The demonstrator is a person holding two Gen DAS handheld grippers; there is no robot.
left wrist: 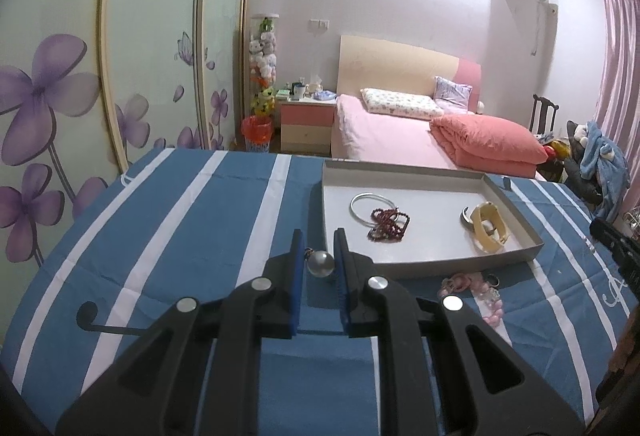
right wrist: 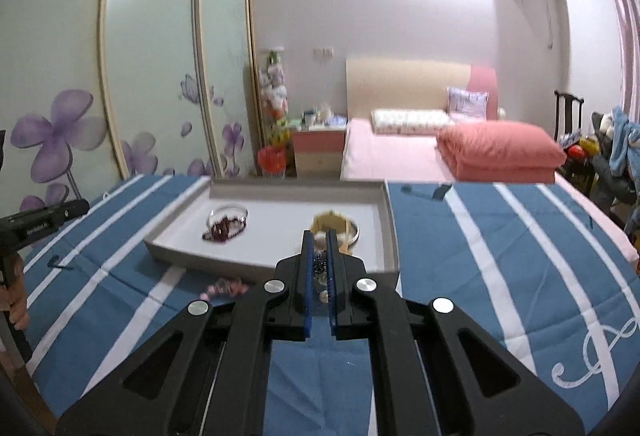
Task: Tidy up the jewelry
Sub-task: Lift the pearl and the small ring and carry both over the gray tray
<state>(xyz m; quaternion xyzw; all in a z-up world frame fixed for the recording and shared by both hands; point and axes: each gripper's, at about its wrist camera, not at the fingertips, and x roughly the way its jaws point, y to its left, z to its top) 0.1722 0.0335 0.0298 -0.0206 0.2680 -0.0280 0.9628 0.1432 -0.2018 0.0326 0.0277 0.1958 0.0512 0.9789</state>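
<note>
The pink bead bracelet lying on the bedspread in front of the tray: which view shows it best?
The left wrist view. There the pink bead bracelet lies sharp and mostly visible on the striped bedspread, just in front of the grey tray. In the right wrist view it is blurred and partly hidden behind the right gripper.

A hot ceiling glare washes out the wall above the bed (left wrist: 400,139), the wardrobe doors (left wrist: 152,35) mirror small lamp spots, both fisheye views bow and darken at the corners, and the right-wrist view looks softly blurred.
</note>
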